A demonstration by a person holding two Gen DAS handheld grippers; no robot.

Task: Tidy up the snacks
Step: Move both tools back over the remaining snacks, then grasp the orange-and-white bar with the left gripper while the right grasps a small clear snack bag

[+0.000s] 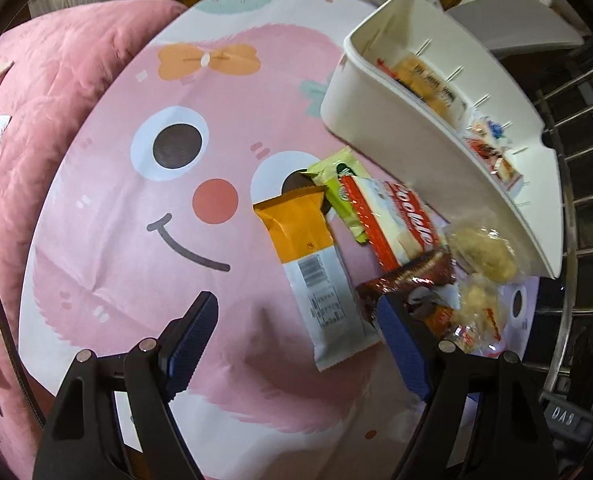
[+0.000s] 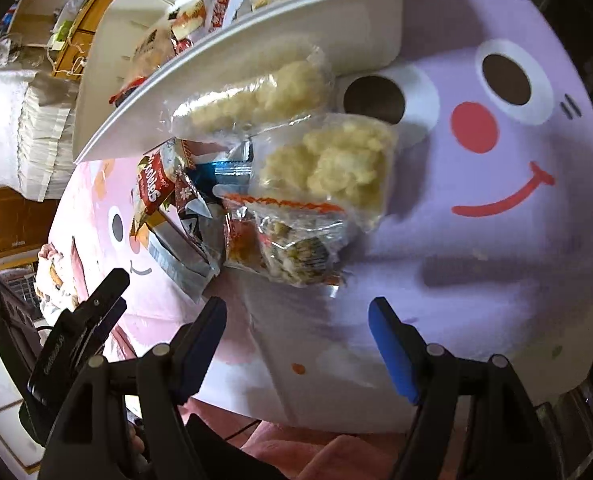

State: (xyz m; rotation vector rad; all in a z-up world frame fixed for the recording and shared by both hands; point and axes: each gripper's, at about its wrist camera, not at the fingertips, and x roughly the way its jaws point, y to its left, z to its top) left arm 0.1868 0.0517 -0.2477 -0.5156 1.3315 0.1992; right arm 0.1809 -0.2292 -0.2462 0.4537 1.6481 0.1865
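Seen from the left wrist only: an orange-and-white wrapped bar [image 1: 316, 264] lying flat on the pink cartoon-face tablecloth [image 1: 136, 216], beside a pale green packet [image 1: 338, 192] and a red-and-white cookie pack [image 1: 392, 220]; a dark brown foil packet [image 1: 408, 276] touching the right finger of the left gripper [image 1: 296, 320], whose blue-padded fingers stand wide apart, holding nothing. Behind and to the right, a white plastic bin [image 1: 376, 92] with several wrapped snacks inside, its rim overhanging a clear bag of pale puffed snacks [image 1: 484, 252].

Seen from the right wrist only: the purple cartoon face of the cloth [image 2: 496, 240] and two clear bags of pale yellow puffs, one [image 2: 256, 96] against the wall of the bin [image 2: 376, 32], the other [image 2: 336, 164] just below it. Nearer the camera, a small clear pack with a green-and-white filling [image 2: 300, 256], touching the pile. Right gripper [image 2: 298, 316] hovering short of that pile, fingers spread and empty. Left gripper visible low at left.

Around: a pink quilted cushion [image 1: 36, 120] left of the table, metal rails [image 1: 576, 120] at right, stacked paper [image 2: 36, 128] behind the bin.
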